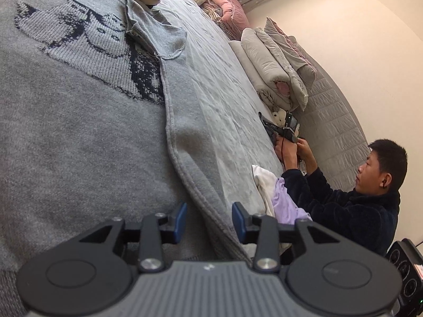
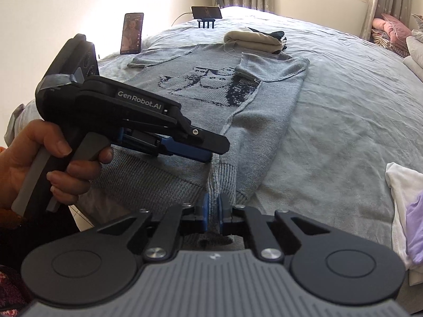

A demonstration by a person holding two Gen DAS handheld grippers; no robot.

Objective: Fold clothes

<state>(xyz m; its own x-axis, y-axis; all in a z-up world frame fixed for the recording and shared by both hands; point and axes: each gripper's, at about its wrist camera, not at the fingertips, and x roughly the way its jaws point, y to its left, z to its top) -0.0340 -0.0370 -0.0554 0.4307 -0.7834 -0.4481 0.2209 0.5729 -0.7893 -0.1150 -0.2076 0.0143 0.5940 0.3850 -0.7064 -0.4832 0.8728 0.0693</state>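
Blue pads tip both pairs of jaws; the right gripper (image 2: pixel 213 211) has its jaws pinched nearly together on the ribbed hem of the grey sweater (image 2: pixel 211 97), a fold of knit standing up between the pads; it points steeply down at the near edge of the bed (image 2: pixel 343 121). The left gripper (image 1: pixel 208 220) has its jaws partly apart with nothing pressed between them, the sweater's stitched side edge running beneath the gap; in the right wrist view a hand (image 2: pixel 39 163) holds it by the pistol grip, a finger on the trigger, its body tilted down towards the hem just left of the right gripper. The sweater lies flat on the bed, chest up, its far sleeve folded in across the body; the knit is coarse and heathered, with a dark navy cat pattern (image 2: pixel 208 83) worked into the front and a ribbed band at the bottom; the bed cover beneath is pale grey and finely wrinkled. Beyond the collar sits a folded beige garment (image 2: pixel 253 38); two phones (image 2: pixel 131 33) stand propped at the far edge.
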